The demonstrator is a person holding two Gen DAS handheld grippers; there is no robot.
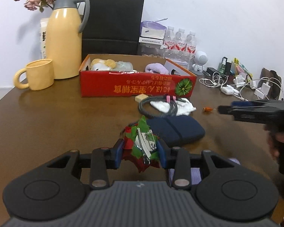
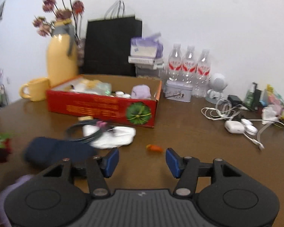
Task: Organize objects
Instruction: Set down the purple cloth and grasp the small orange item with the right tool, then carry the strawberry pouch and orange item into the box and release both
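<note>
Currently left gripper (image 1: 140, 152) clenched on flower clip (image 1: 142, 143): light, soft petals, stiff metal spine. Right gripper (image 2: 142, 160) released, empty, over worktop (image 2: 189, 132).

This looks like a lived-in room of a home, with a brown wooden table (image 2: 189, 124) pushed against a plain white wall and cluttered with everyday belongings. Along the table's back edge stand a yellow thermos jug (image 1: 65, 37) with a matching mug (image 1: 38, 74), dried flowers (image 2: 56, 17), a black paper shopping bag (image 1: 111, 24), water bottles (image 2: 189, 64) and a tin (image 2: 178, 92); towards its right edge lie tangled charging cables (image 2: 217, 111), an earbud case (image 2: 234, 126) and a small white astronaut figure (image 2: 216, 88). A red cardboard box (image 1: 134, 85) holds soft oddments
</note>
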